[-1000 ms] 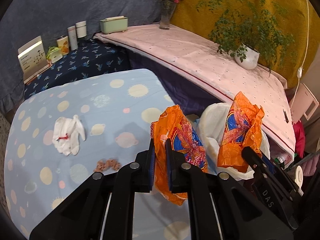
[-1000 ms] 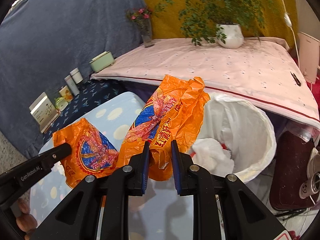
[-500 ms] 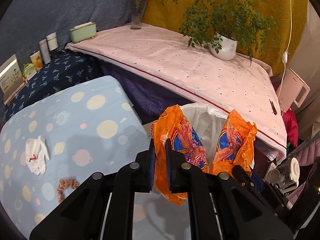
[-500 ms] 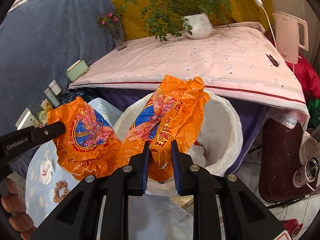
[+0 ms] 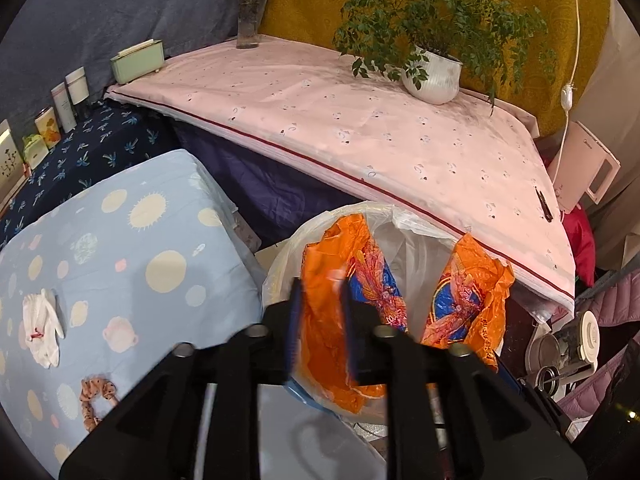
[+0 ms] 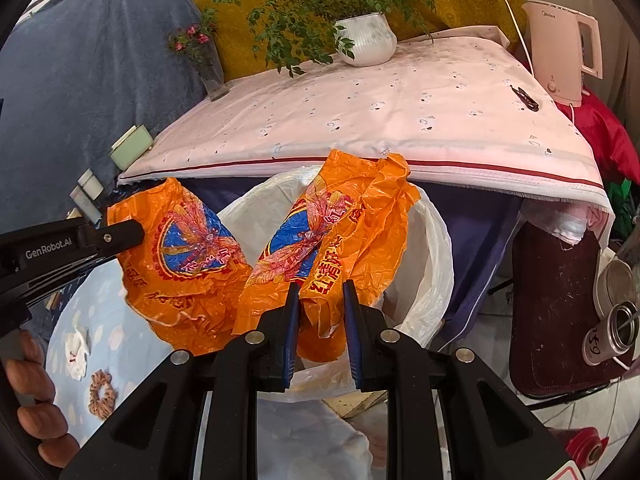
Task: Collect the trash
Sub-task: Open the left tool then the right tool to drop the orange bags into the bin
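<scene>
Two crumpled orange plastic bags hang over a bin with a white liner (image 5: 280,268). My left gripper (image 5: 320,320) is opening its jaws: they stand apart and blurred, with the first orange bag (image 5: 332,248) loose between them above the bin mouth. My right gripper (image 6: 320,308) is shut on the second orange bag (image 6: 352,224), held over the liner (image 6: 432,248). In the right wrist view the left gripper (image 6: 116,236) and its bag (image 6: 180,256) show at the left. On the blue spotted table (image 5: 120,264) lie a white crumpled glove (image 5: 40,320) and a brown scrunchie (image 5: 94,394).
Behind the bin runs a pink-covered table (image 5: 360,120) with a potted plant (image 5: 432,80) and a flower vase (image 5: 248,24). A pink kettle (image 6: 560,48) stands at its right end. Metal cans (image 6: 616,324) sit on a dark stand at the right. A person's fingers (image 6: 32,384) show at the lower left.
Both grippers have carried their orange bags to the right, off the blue table and over the bin. The left jaws, shut on the bag earlier, have spread apart.
</scene>
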Demonstrator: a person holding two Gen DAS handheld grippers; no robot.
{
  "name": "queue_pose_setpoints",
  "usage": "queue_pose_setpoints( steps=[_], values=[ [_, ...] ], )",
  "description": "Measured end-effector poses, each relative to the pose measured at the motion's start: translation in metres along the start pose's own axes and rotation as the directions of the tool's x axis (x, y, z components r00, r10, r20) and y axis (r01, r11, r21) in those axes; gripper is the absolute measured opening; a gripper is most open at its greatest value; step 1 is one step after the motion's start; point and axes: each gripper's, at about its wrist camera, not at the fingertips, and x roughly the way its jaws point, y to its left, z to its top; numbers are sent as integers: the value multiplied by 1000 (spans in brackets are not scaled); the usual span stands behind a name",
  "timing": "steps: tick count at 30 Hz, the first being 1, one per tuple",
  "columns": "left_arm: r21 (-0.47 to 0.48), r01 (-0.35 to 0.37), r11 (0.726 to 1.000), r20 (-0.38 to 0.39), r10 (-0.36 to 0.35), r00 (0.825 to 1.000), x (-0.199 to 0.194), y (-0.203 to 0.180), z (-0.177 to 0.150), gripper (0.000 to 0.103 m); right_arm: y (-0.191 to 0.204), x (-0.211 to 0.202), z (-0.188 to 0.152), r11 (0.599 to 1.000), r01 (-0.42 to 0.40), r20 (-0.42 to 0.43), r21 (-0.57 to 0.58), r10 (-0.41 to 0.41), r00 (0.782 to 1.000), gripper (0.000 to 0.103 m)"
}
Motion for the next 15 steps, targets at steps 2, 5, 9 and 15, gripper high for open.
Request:
queue_pose_setpoints(
  steps=[2,5,9,15],
  values=[
    [-13,-23,1000,10,23,1000,1,3,-1,55,-1,2,0,1000,0,-2,2,0,1000,21],
    [-16,-35,999,9,35,999,3,8,-3,56,-1,5,0,1000,1,-6,2,-1,1000,21],
    [-23,-40,999,6,40,999,3,13,-4,56,1,7,-1,1000,-2,-10,3,2,1000,21],
    [-22,-53,998,7,53,999,1,16,-7,56,6,9,-2,1000,-7,-16,-7,7,1000,22]
  ],
)
